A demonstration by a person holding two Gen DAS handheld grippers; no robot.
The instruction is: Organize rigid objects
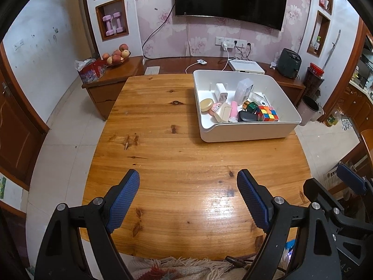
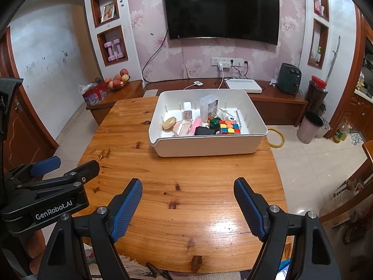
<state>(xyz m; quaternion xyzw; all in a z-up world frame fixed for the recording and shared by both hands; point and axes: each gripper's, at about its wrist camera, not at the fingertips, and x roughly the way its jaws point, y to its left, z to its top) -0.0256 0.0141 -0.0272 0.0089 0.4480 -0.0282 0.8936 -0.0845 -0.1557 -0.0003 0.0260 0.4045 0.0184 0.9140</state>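
Observation:
A white bin stands on the far right part of the wooden table. It holds several small rigid objects: a colourful puzzle cube, a black case, a green jar, a round tan tin, a white charger and a clear box. My left gripper is open and empty above the near table. My right gripper is open and empty beside it.
A low wooden TV cabinet runs behind the table with a fruit bowl, a white router box and a dark appliance. A bin stands on the floor at right. A yellow tape ring lies behind the bin.

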